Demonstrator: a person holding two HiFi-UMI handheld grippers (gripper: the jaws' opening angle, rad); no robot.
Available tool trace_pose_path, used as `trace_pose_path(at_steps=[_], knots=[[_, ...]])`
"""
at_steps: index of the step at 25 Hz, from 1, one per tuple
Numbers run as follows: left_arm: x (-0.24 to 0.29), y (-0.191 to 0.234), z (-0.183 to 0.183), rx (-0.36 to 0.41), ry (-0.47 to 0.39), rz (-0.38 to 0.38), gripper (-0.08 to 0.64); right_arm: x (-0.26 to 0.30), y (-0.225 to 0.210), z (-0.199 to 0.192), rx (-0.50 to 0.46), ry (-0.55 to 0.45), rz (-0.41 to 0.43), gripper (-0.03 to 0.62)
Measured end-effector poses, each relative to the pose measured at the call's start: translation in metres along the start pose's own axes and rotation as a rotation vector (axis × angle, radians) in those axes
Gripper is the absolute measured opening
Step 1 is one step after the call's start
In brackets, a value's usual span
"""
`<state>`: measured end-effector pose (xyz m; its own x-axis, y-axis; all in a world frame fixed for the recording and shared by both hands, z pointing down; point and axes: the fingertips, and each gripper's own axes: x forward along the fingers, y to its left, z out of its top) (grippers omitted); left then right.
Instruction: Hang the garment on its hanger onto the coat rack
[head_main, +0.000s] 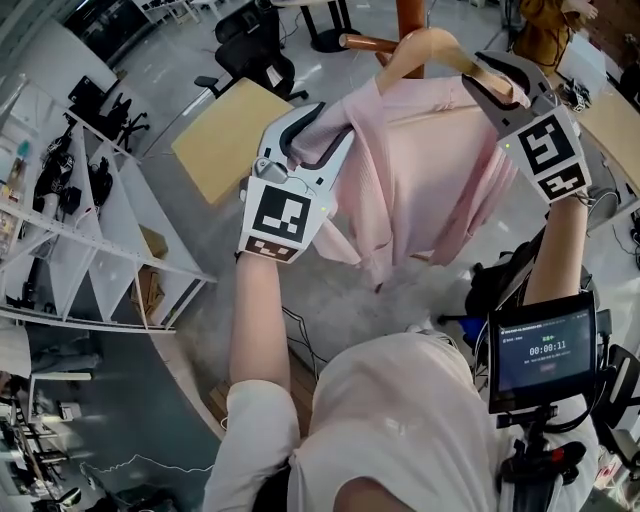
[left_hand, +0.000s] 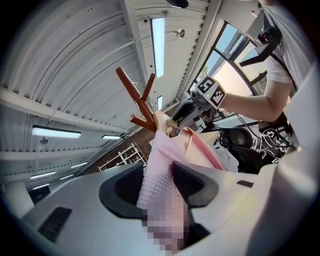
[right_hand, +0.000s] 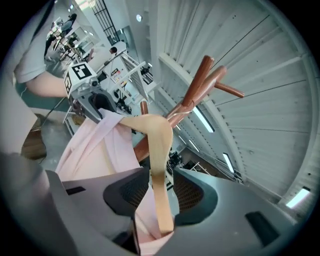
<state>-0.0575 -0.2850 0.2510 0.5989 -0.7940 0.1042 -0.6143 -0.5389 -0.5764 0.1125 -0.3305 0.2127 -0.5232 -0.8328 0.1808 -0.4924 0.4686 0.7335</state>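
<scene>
A pale pink garment (head_main: 420, 170) hangs on a light wooden hanger (head_main: 428, 52), held up high. My left gripper (head_main: 315, 125) is shut on the garment's left shoulder (left_hand: 160, 175). My right gripper (head_main: 495, 80) is shut on the hanger's right arm (right_hand: 159, 175) with pink cloth under it. The reddish-brown wooden coat rack (right_hand: 200, 90) stands just behind the hanger, its pegs (left_hand: 142, 102) spreading upward. In the head view only a peg (head_main: 365, 43) and a piece of the post (head_main: 409, 14) show above the hanger's top.
A wooden tabletop (head_main: 225, 135) and black office chairs (head_main: 255, 50) stand beyond the left gripper. White shelving (head_main: 90, 250) runs along the left. A screen with a timer (head_main: 543, 350) hangs at the person's right side, near another black chair (left_hand: 245, 145).
</scene>
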Motion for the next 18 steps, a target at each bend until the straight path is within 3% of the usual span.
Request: trace_pose_path(at_steps=[10,18], knots=[[-0.028,0.002,0.012,-0.038,-0.044,0.033,0.186,-0.018,0.038,0.05,-0.004,-0.164,0.122,0.129],[-0.068,-0.005,0.015,-0.081,-0.061,0.092,0.186,-0.016,0.105,0.088,0.168,-0.307,0.35,0.127]])
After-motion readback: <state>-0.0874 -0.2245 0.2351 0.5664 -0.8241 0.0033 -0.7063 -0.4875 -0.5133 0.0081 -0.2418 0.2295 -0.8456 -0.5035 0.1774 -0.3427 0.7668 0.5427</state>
